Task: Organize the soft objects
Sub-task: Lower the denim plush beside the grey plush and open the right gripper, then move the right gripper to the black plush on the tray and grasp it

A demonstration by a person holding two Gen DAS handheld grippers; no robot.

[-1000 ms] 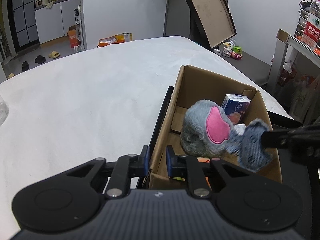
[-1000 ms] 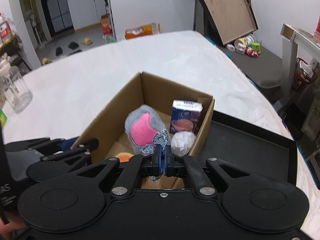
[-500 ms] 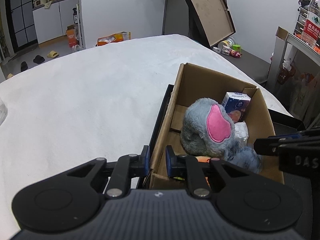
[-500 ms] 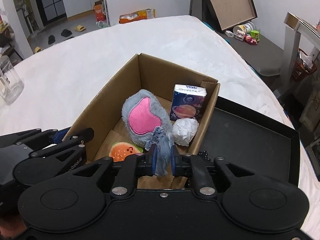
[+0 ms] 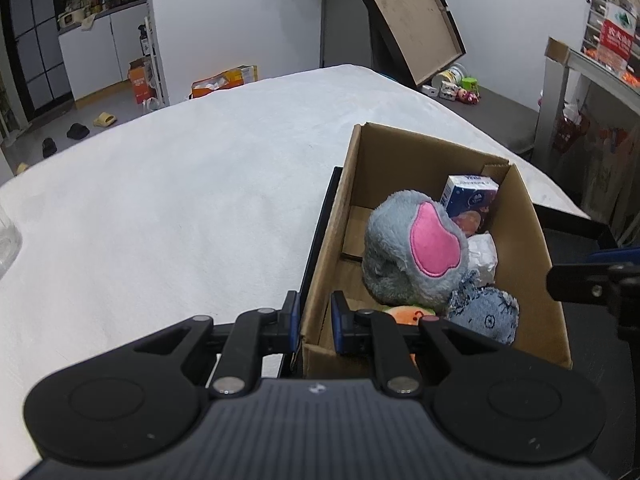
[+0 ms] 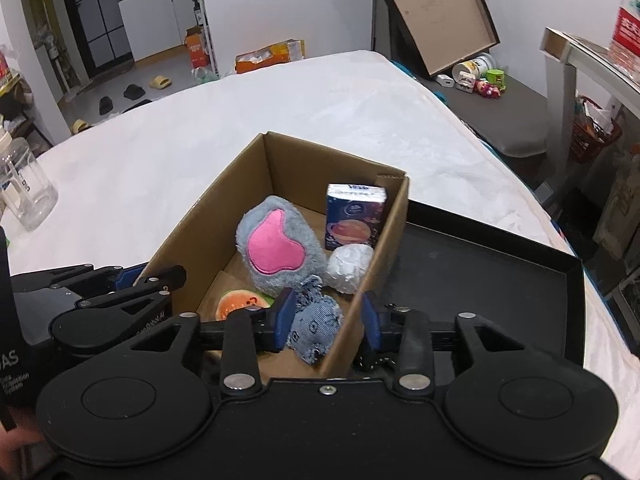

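Right gripper point(image 6: 327, 322) jaws, clamped on the denim plush point(image 6: 314, 326) a second ago, are opening and it now lies free in the cardboard box point(image 6: 390, 236) at lower centre beside the grey plush point(image 6: 280, 250), so this item looks placed; left gripper point(image 5: 314, 322) stays pinched on the box's near wall.

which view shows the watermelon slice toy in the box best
The right wrist view. There the watermelon slice toy lies open on the floor of the cardboard box, rind and red face visible beside the grey plush. In the left wrist view only a sliver peeks out between that plush and the left gripper.
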